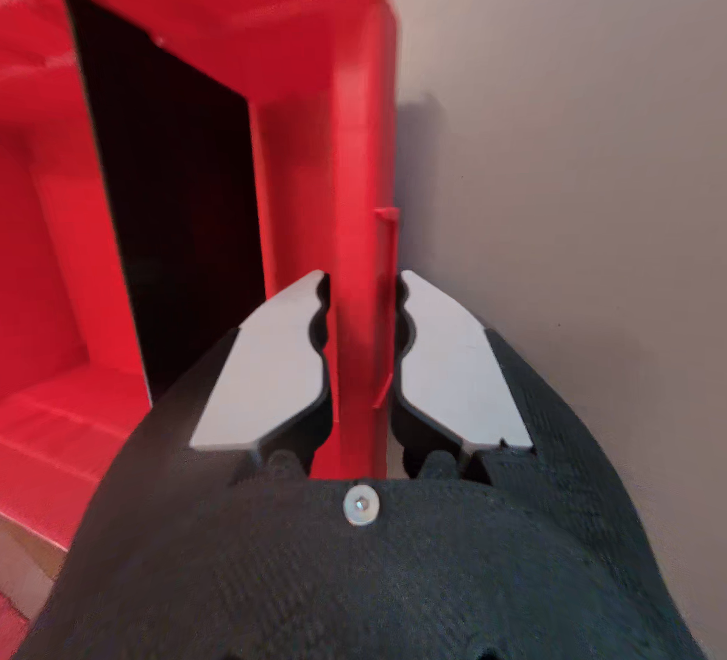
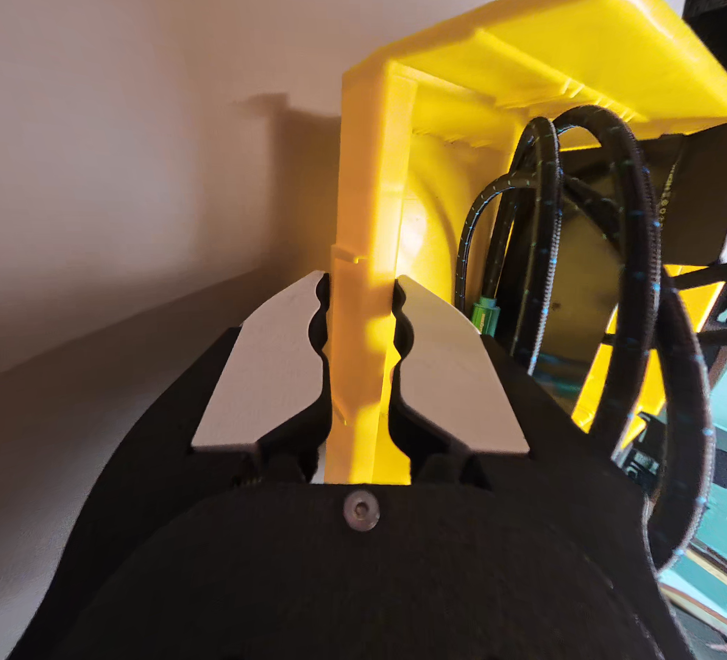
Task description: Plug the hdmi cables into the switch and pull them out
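- In the left wrist view, a red bin (image 1: 189, 31) was seen turned on its side, its opening facing the camera, with a dark panel (image 1: 169, 188) standing inside it.
- The bin's right-hand wall edge was held between the fingers of the left gripper (image 1: 362, 287); both pads were seen pressed against the red rim, so the gripper was clenched on the red bin.
- A pale wall (image 1: 570, 129) was seen just right of the bin.
- In the right wrist view, the same kind of pale wall (image 2: 157, 90) filled the left side, with a shadow cast on it.
- The right gripper (image 2: 360, 288) was clamped on the left wall edge of a yellow bin (image 2: 550, 31), also lying on its side.
- Black braided cables (image 2: 629, 247) with blue flecks were seen looped inside the yellow bin, spilling out past its rim to the right; a green plug (image 2: 486, 316) was seen at the end of one.
- A dark flat box (image 2: 582, 267) sat behind the cables; whether it was the switch could not be told.
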A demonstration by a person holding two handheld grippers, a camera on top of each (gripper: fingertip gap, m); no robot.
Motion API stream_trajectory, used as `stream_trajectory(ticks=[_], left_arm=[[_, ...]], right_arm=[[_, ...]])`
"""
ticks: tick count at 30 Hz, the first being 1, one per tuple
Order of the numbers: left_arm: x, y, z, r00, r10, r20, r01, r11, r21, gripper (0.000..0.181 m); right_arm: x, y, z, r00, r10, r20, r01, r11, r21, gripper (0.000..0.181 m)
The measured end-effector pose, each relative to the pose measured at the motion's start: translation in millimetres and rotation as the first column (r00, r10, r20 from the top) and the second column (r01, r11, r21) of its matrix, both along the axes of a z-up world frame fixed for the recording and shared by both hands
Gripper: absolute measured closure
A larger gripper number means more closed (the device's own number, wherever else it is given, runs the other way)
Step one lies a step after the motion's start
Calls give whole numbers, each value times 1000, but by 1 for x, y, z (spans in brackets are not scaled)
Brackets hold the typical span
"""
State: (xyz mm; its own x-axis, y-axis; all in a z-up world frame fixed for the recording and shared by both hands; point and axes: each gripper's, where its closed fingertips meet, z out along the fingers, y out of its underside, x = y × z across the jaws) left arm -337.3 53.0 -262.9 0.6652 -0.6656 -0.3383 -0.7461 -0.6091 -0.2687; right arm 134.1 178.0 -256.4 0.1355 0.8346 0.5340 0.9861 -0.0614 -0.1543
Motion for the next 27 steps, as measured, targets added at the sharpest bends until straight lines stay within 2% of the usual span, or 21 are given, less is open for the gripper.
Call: stream_trajectory(ticks=[3,6,10,13,18,19,21,24,26,27], left_arm=[[6,9,0,994,-51,-102,59,995,78,144],[26,8,0,990,-96,-99,105,991,87,150],[75,0,0,967,-240,-85,247,966,79,151],[120,-4,0,925,-371,-79,378,922,85,151],[181,1,0,843,-535,-45,537,837,104,151],[186,3,1,839,-543,-34,542,831,124,151],[191,7,12,857,-516,17,504,843,189,146],[196,-3,41,868,-456,198,388,870,305,143],[210,-21,59,815,-419,400,292,893,342,141],[219,-30,65,777,-394,491,246,908,339,142]], right_arm=[[-7,-12,0,997,63,-35,-63,998,9,151],[-23,-38,0,984,166,-64,-166,986,12,151],[-49,-79,1,952,295,-77,-294,956,26,151],[-68,-106,1,923,371,-97,-370,929,32,151],[-92,-139,2,896,428,-118,-424,904,58,151],[-94,-145,4,896,426,-122,-419,905,78,150],[-97,-165,15,895,407,-184,-396,913,94,139],[-94,-205,44,843,333,-422,-336,939,69,142],[-77,-210,63,780,198,-594,-221,975,34,146],[-63,-202,69,749,113,-653,-129,991,23,146]])
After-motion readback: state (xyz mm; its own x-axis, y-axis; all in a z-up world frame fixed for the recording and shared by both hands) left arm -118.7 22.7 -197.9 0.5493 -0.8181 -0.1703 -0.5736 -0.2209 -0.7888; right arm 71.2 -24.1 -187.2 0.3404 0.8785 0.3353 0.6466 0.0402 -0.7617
